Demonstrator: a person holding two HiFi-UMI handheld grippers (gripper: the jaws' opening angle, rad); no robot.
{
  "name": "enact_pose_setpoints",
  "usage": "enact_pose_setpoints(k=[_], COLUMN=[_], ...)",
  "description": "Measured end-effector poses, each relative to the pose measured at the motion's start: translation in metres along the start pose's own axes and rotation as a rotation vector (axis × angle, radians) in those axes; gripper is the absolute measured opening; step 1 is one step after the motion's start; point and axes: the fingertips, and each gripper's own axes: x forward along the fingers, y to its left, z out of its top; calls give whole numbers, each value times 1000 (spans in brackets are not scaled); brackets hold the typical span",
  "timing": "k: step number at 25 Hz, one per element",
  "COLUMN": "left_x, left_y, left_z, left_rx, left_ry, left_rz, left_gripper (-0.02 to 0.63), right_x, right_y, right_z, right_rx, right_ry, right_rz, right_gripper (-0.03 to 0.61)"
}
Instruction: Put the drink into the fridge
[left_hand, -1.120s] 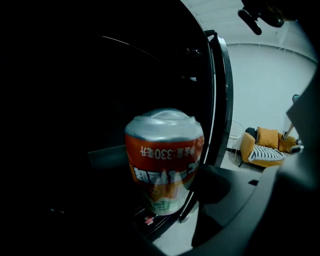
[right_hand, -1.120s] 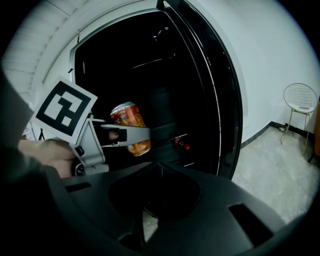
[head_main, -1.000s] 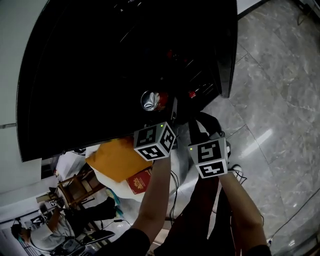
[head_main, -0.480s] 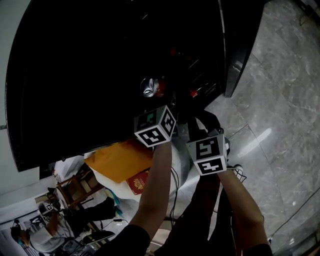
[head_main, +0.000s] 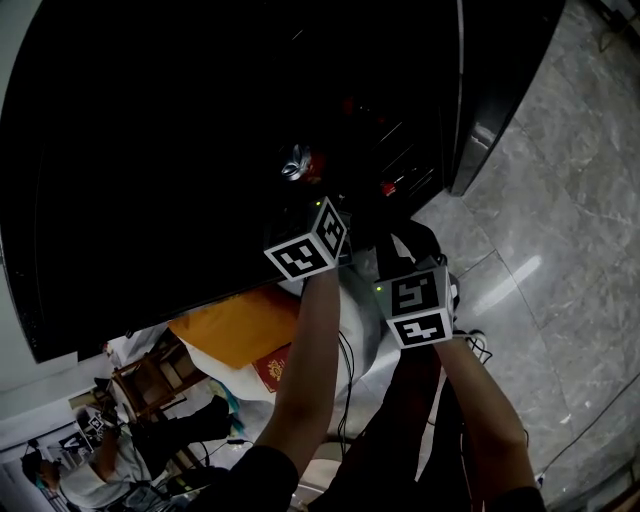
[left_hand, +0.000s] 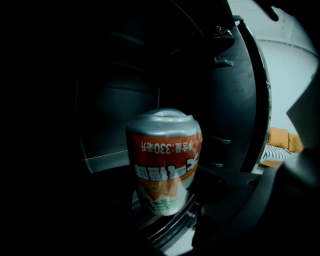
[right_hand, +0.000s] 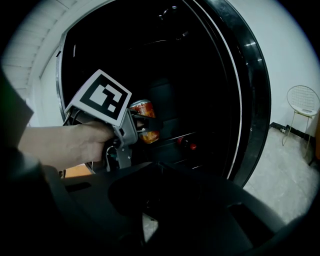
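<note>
The drink is a silver and orange can, gripped upside down between the jaws of my left gripper. In the head view the can is held out in front of the dark open fridge, at the mouth of its interior. The right gripper view shows the same can in the left gripper, level with a fridge shelf. My right gripper hangs lower and to the right, holding nothing I can see; its jaws are lost in shadow.
The fridge door stands open on the right. Small red items sit on a lower shelf. Grey marble floor lies to the right, with a white wire chair. An orange cushion and a wooden stool are below left.
My left gripper has carried the can upward and further toward the fridge interior. The right gripper has stayed almost where it was.
</note>
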Motion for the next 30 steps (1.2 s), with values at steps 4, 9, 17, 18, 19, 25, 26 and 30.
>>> enact_pose_setpoints(k=[4, 9, 17, 18, 19, 25, 26, 30], left_x=[11, 19, 33, 36, 38, 51, 54, 67], left_y=[4, 7, 12, 14, 15, 21, 23, 31], left_z=[5, 9, 16, 17, 17, 22, 24, 32], left_rx=[17, 21, 18, 18, 18, 19, 19, 14], left_ry=[10, 12, 20, 23, 25, 19, 19, 23], left_rz=[2, 7, 8, 8, 9, 12, 14, 24], left_gripper=[337, 337, 337, 337, 337, 337, 337, 337], right_x=[6, 8, 13, 15, 16, 17, 17, 17], right_y=[3, 3, 3, 3, 2, -1, -2, -5], right_z=[-3, -8, -6, -6, -7, -13, -13, -10], right_rx=[10, 12, 10, 9, 9, 13, 13, 13], right_ry=[11, 25, 29, 29, 29, 43, 44, 42], right_rz=[7, 14, 20, 22, 23, 22, 21, 18], right_gripper=[18, 18, 18, 18, 18, 18, 18, 18])
